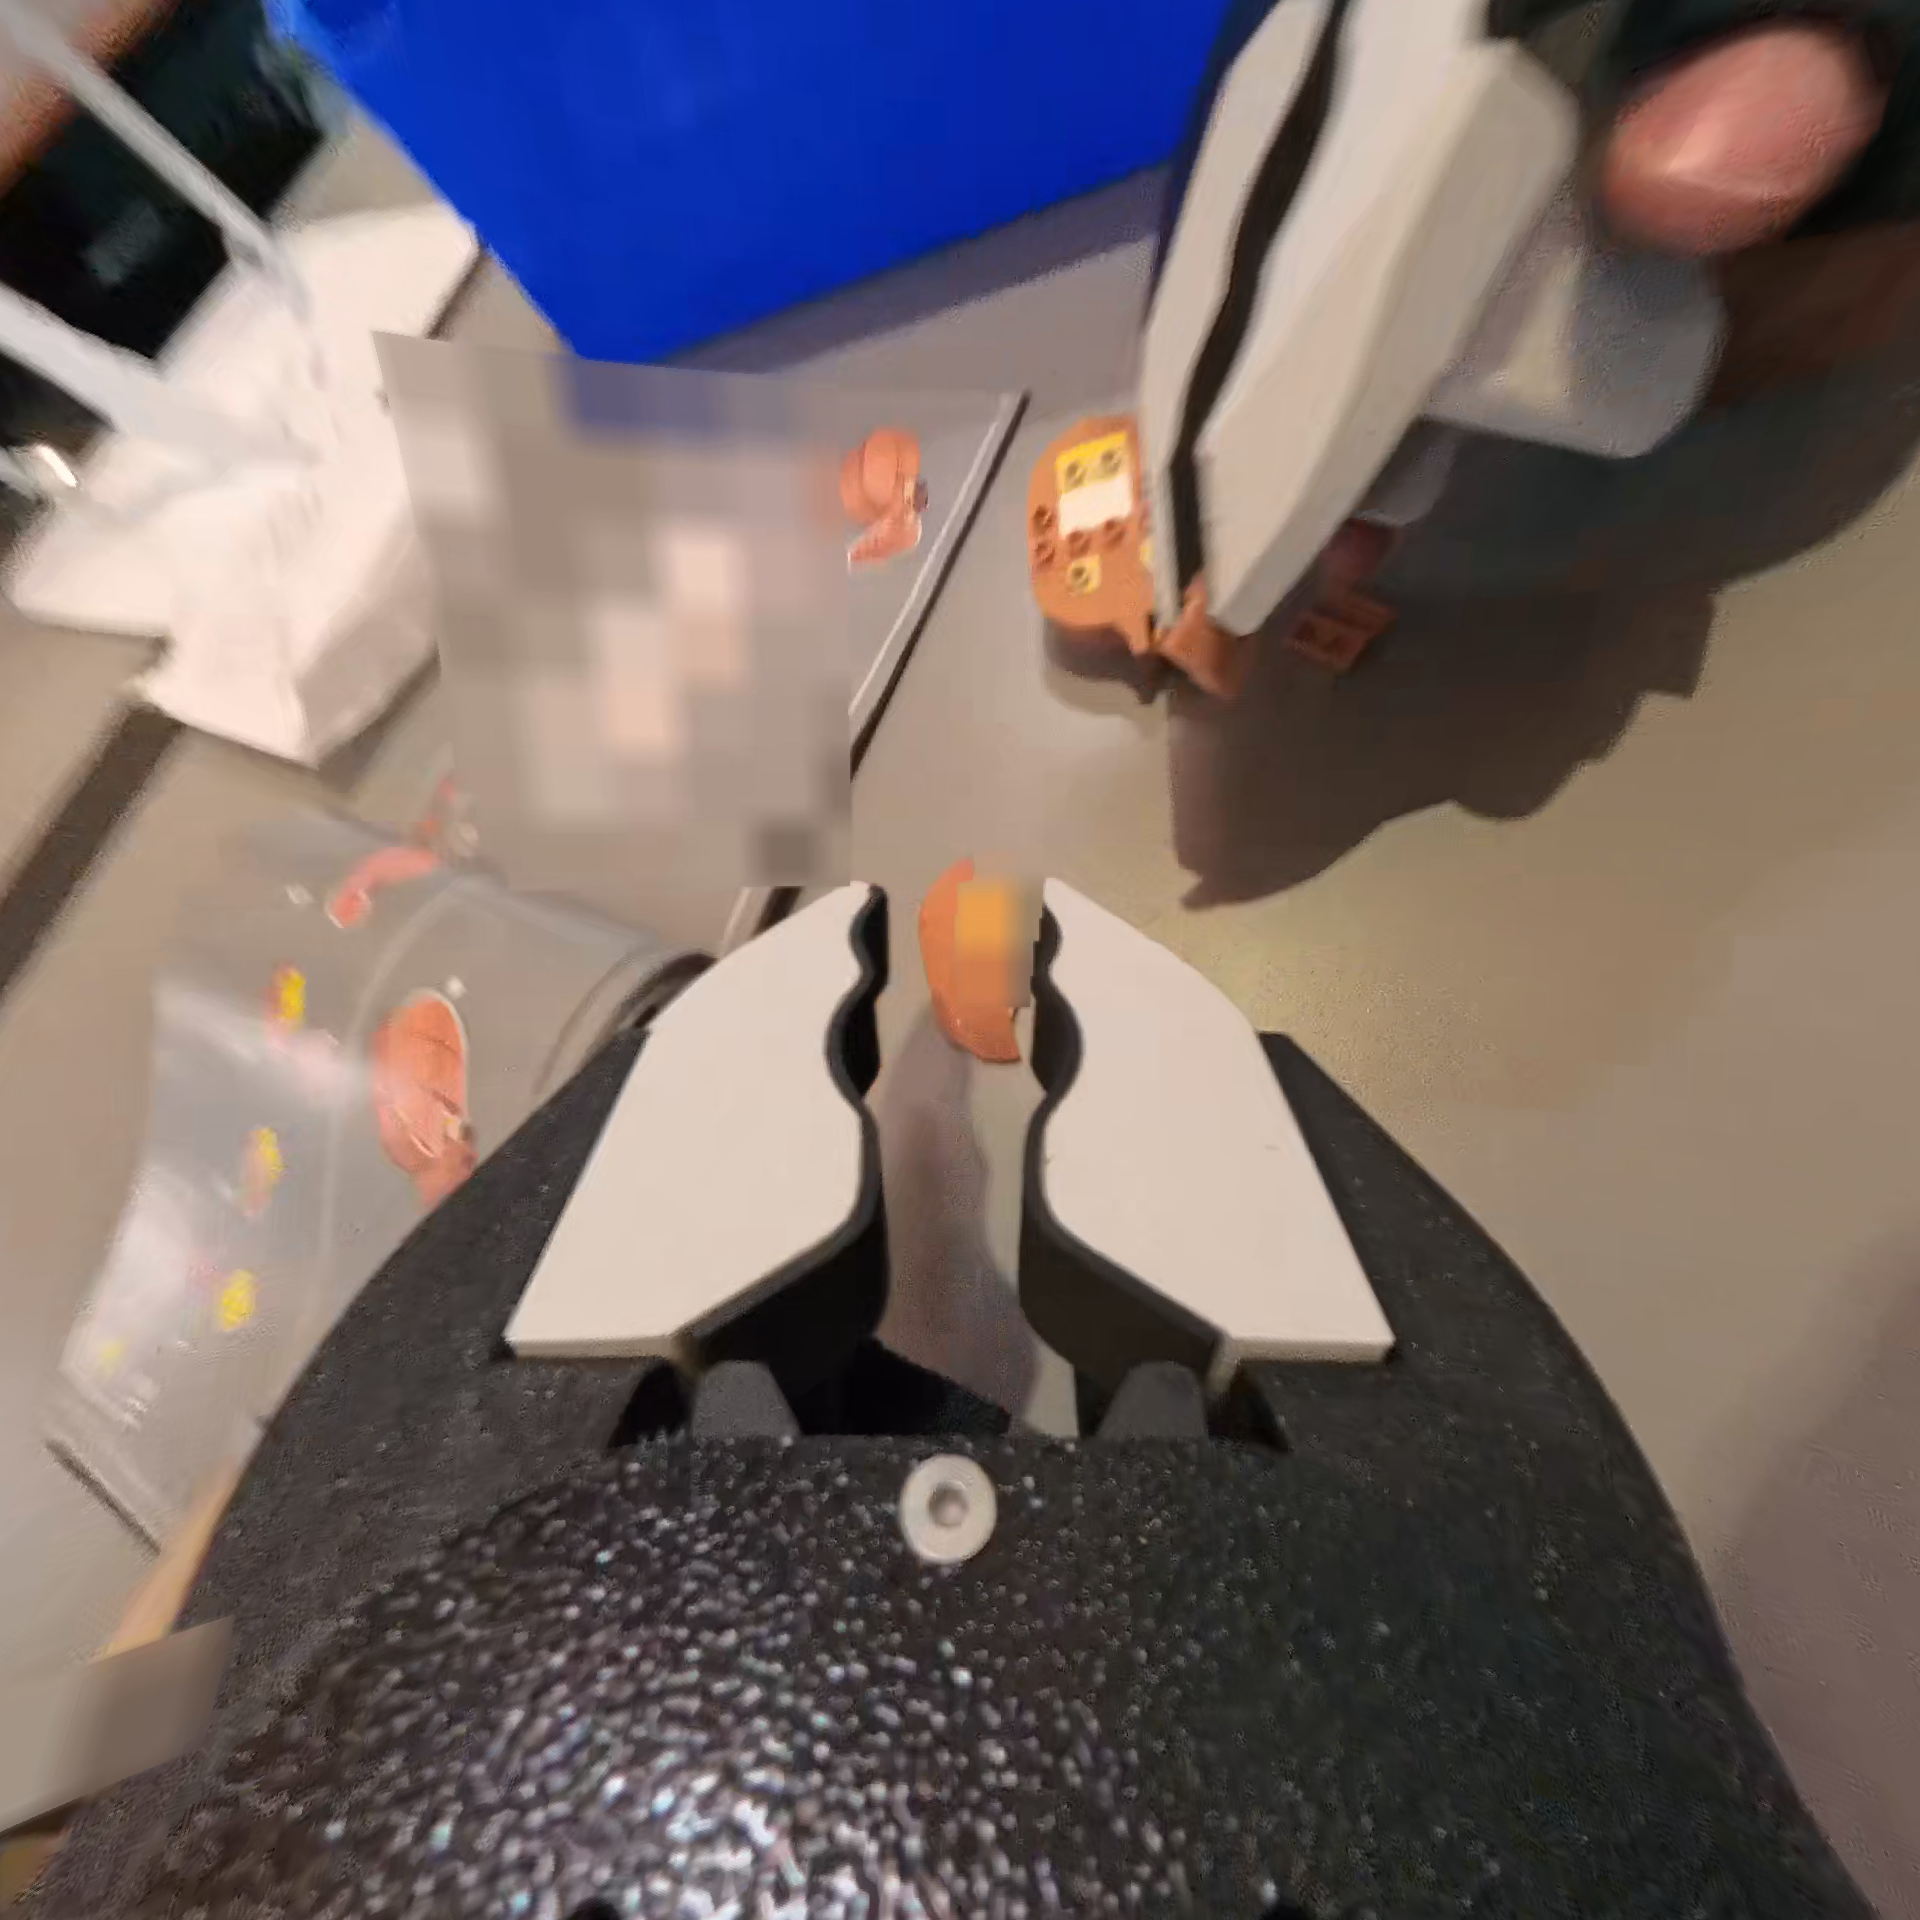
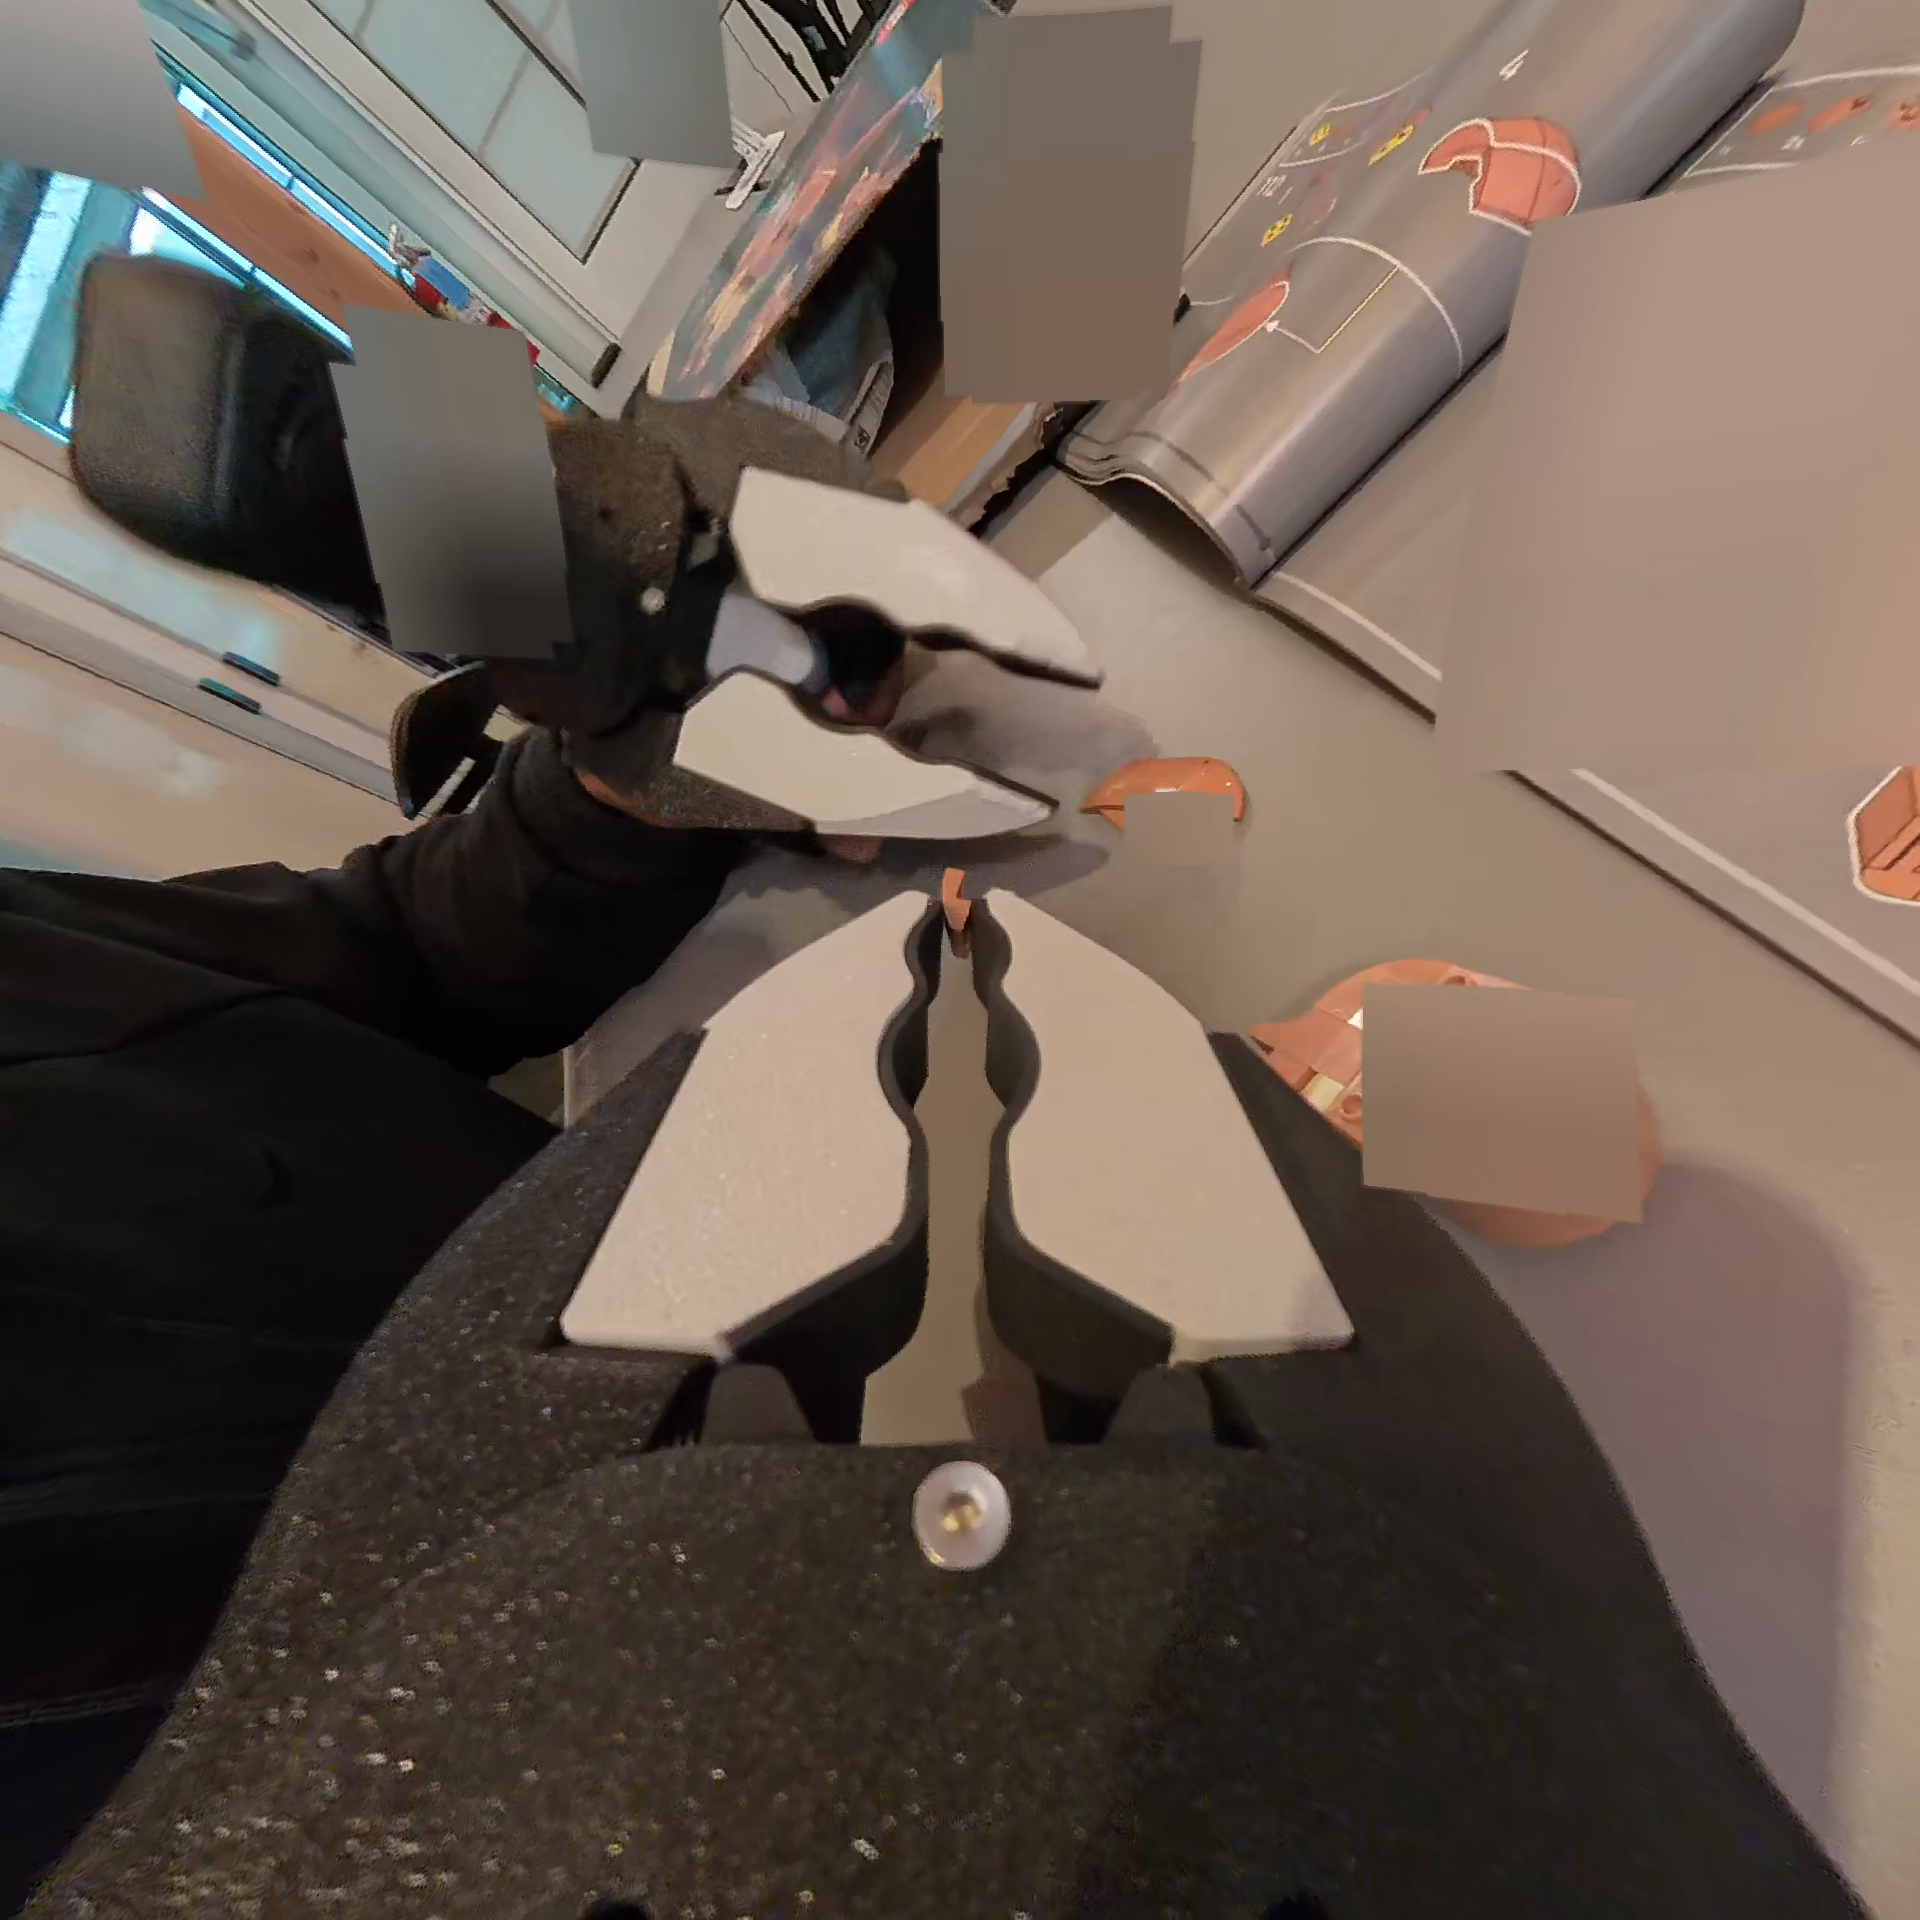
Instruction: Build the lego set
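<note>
My left gripper [image 1: 958,896] is open. A curved orange shell piece [image 1: 961,982] lies on the grey table [image 1: 1455,1039] between its fingertips, close to the right finger, with a gap on the left side. The right wrist view shows this gripper [image 2: 1075,740] open, with the shell piece [image 2: 1164,777] on the table just past its tips. My right gripper [image 2: 956,902] is shut on a small orange piece [image 2: 954,914]. In the left wrist view it [image 1: 1195,613] holds that piece [image 1: 1195,649] low beside the round orange-brown build [image 1: 1091,530] with yellow parts.
The build also shows partly masked in the right wrist view [image 2: 1309,1049]. An open instruction booklet [image 2: 1351,312] lies beyond it and also at the left [image 1: 260,1143]. A blue bin [image 1: 779,156], a white bag [image 1: 260,571] and a cardboard box [image 2: 790,239] stand around. Loose orange pieces [image 1: 1340,623] lie behind my right gripper. My hands' fingertips stand some 6 cm from each other.
</note>
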